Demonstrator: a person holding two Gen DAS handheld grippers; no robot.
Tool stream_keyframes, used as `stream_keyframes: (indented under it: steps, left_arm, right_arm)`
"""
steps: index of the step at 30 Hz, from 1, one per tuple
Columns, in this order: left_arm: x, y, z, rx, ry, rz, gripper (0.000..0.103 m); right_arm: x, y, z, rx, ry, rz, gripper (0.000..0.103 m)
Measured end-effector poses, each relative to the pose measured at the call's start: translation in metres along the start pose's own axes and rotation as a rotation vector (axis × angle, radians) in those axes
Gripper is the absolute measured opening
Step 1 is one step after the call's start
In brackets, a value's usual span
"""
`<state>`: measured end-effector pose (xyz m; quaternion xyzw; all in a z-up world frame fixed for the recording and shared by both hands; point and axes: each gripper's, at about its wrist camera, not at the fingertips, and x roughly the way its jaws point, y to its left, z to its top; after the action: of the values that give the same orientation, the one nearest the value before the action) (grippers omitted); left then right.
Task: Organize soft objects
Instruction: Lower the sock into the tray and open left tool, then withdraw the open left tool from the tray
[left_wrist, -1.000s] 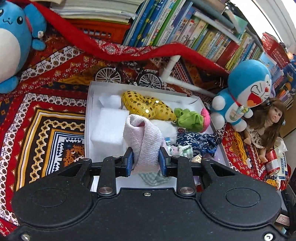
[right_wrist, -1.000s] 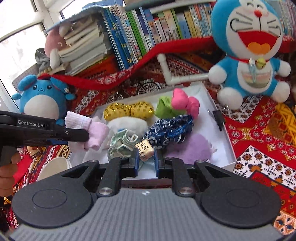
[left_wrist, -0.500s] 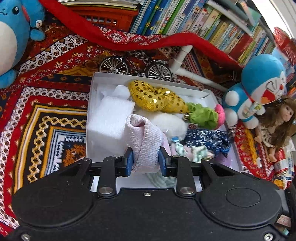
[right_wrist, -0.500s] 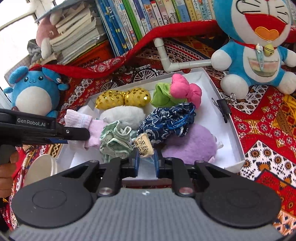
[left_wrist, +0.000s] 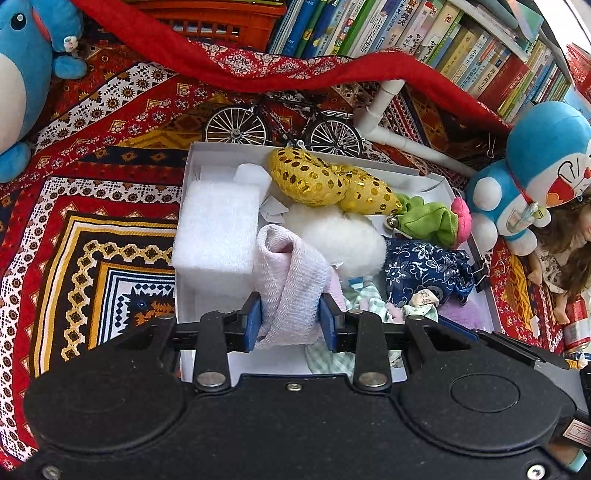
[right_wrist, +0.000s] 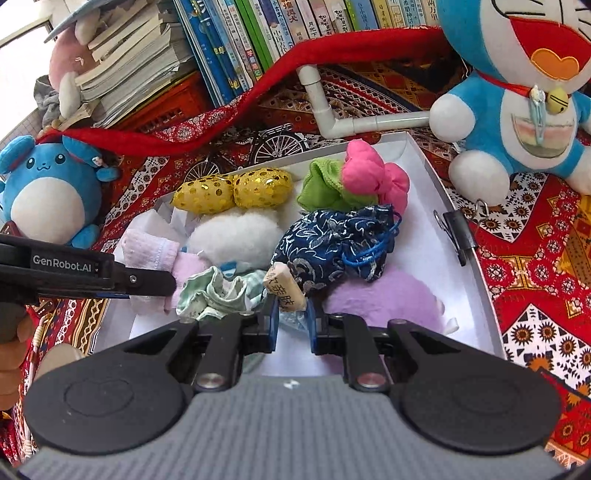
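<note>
A white box (left_wrist: 186, 177) on the patterned cloth holds a gold sequin pouch (left_wrist: 325, 184), a white fluffy ball (left_wrist: 340, 240), a green and pink plush (left_wrist: 428, 221), a blue floral pouch (left_wrist: 424, 266) and a lilac plush (right_wrist: 388, 295). My left gripper (left_wrist: 290, 321) hangs over the box's near left part, its jaws opening while the pads still press on a pink knitted cloth (left_wrist: 291, 273). My right gripper (right_wrist: 291, 321) is shut on a small tan labelled pouch (right_wrist: 284, 291) beside a green checked cloth (right_wrist: 214, 295).
A white foam block (left_wrist: 218, 236) fills the box's left side. Around the box stand a blue cat plush (right_wrist: 517, 92), a round blue plush (right_wrist: 44, 192), a model bicycle (left_wrist: 284, 125), a white pipe (right_wrist: 332, 110), a doll (left_wrist: 561, 251) and a row of books (left_wrist: 406, 29). A binder clip (right_wrist: 458, 229) grips the right rim.
Both grippers have come down and closer to the box with their loads. The left jaws stand slightly wider around the pink cloth.
</note>
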<state>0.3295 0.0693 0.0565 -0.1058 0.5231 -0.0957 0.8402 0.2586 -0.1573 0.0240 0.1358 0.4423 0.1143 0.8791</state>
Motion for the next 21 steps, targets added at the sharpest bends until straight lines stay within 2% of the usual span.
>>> stream_keyframes:
  steps: [15, 16, 18, 21]
  left_arm:
    - [-0.023, -0.011, -0.006, 0.041, -0.074, 0.022, 0.047]
    - [-0.026, -0.013, -0.007, 0.047, -0.084, 0.021, 0.050]
    - [-0.033, -0.016, -0.009, 0.057, -0.107, 0.022, 0.053]
    - [-0.045, -0.022, -0.014, 0.080, -0.149, 0.023, 0.059]
  right_arm:
    - [-0.017, -0.002, -0.001, 0.006, -0.036, 0.017, 0.025]
    - [-0.019, -0.001, -0.001, 0.002, -0.042, 0.017, 0.028]
    - [-0.026, 0.000, -0.001, -0.007, -0.061, 0.016, 0.044]
    - [-0.036, 0.003, -0.001, -0.025, -0.094, 0.010, 0.049]
